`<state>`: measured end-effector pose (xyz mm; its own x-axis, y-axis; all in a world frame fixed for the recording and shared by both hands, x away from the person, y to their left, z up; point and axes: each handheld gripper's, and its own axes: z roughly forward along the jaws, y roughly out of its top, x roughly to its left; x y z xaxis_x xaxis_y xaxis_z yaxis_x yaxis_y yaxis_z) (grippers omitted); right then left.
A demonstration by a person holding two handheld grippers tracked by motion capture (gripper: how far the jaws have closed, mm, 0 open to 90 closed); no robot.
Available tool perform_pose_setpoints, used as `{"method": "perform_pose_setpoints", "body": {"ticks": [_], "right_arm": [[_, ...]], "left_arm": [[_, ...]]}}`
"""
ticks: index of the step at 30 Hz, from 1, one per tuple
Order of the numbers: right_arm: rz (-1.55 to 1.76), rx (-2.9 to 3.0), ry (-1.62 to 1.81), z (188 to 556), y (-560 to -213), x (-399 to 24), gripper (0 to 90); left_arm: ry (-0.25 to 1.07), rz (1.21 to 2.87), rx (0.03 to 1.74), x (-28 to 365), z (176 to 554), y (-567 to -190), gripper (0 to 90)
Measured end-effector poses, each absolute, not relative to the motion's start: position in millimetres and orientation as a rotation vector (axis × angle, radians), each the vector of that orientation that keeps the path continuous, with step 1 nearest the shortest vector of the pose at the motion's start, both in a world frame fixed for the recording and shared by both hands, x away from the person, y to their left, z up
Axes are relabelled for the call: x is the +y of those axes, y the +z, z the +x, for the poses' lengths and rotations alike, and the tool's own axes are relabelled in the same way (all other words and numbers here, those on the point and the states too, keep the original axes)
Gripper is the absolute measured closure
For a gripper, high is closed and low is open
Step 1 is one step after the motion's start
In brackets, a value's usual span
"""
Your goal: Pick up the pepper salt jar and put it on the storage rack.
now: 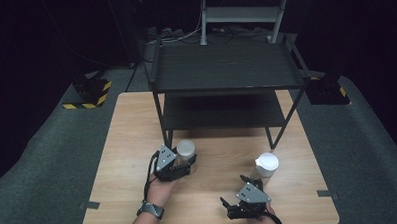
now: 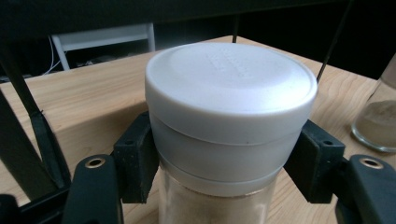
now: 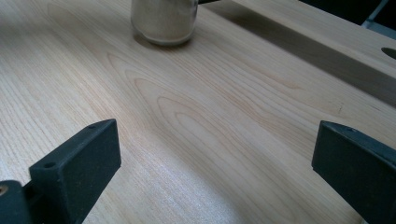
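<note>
gripping jar point(image 2: 219, 186), base cut off

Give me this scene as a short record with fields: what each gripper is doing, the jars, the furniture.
left gripper: shut on the white-lidded glass spice jar, pads just under the lid
right gripper: open, nothing between the jaws, low over the table
second jar: white-capped glass jar, standing free just beyond the right gripper
jar contents: pale powder
surface: light wooden table
furniture: black two-tier metal shelf at the table's far side, both tiers bare
</note>
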<state>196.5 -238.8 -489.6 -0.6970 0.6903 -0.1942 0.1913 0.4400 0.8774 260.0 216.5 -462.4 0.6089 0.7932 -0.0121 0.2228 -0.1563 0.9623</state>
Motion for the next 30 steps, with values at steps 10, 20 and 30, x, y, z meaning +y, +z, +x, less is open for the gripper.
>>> {"method": "perform_pose_setpoints", "body": {"ticks": [10, 20, 30], "right_arm": [[0.745, 2.152, 1.221, 196.4, -490.0, -239.5, 0.4], [0.742, 2.151, 1.215, 195.9, -489.9, -238.6, 0.4], [0.745, 2.15, 1.22, 196.2, -490.1, -239.3, 0.4]], "left_arm": [[0.626, 1.676, 0.828, 219.1, 250.3, -452.6, 34.6], [0.637, 1.648, 0.802, 222.6, 239.4, -437.4, 34.6], [0.659, 1.635, 0.777, 220.2, 231.5, -420.1, 34.6]]}}
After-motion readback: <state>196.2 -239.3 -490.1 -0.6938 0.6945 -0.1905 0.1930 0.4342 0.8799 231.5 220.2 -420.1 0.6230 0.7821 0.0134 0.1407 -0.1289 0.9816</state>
